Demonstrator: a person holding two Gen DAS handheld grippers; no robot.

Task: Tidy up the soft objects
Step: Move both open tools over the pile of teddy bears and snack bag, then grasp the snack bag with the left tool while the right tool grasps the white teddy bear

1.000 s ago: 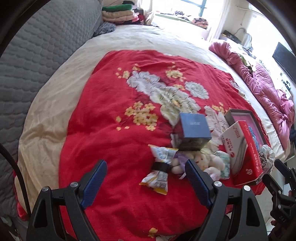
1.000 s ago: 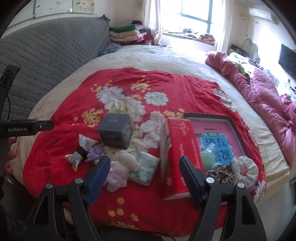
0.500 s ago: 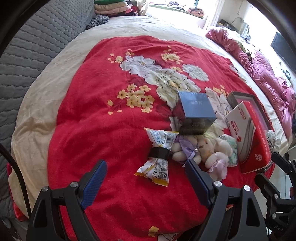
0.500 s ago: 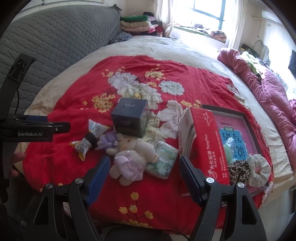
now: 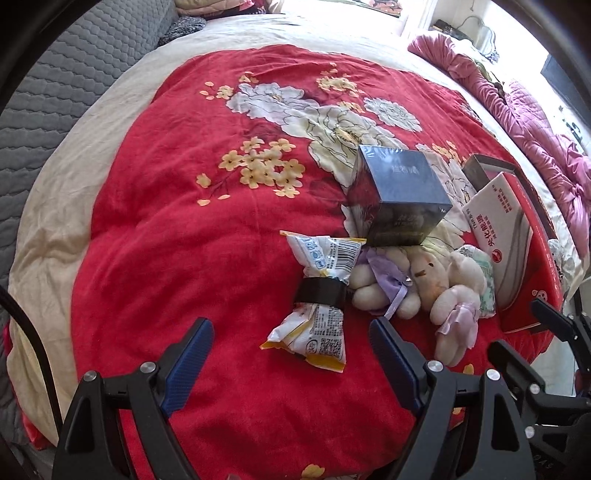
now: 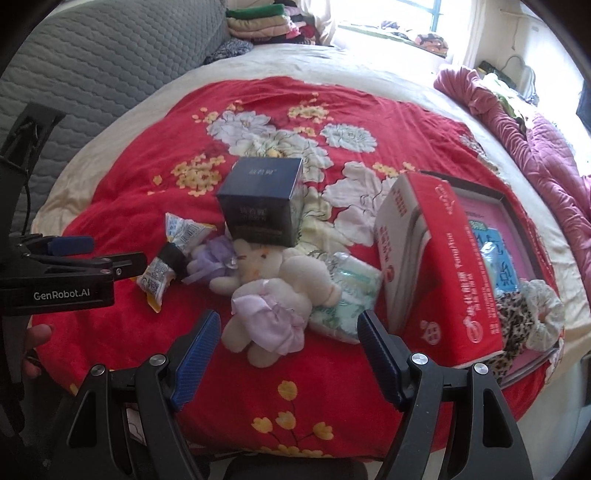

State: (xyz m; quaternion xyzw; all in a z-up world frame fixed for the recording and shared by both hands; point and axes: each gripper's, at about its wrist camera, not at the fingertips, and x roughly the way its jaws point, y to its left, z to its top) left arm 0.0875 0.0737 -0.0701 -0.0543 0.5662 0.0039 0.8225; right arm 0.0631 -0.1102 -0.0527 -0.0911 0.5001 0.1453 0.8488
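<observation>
A cream plush bear (image 5: 424,288) with lilac bows lies on the red floral blanket (image 5: 184,229); it also shows in the right wrist view (image 6: 280,291). A snack packet (image 5: 321,299) pinched by a black band lies left of it, also in the right wrist view (image 6: 166,258). A green tissue pack (image 6: 347,295) lies right of the bear. Scrunchies (image 6: 532,314) sit in a dark tray (image 6: 495,195). My left gripper (image 5: 291,354) is open, just short of the packet. My right gripper (image 6: 288,347) is open, just short of the bear.
A dark blue box (image 5: 399,192) stands behind the bear. A red carton (image 6: 443,266) leans on the tray's left side. A grey headboard (image 6: 110,59) is at left, a crumpled pink quilt (image 6: 535,140) at right, folded clothes (image 6: 258,22) at the back.
Both grippers have moved forward and lower toward the pile; the packet and the bear look larger and closer. Both stay open. Nothing on the bed has moved.
</observation>
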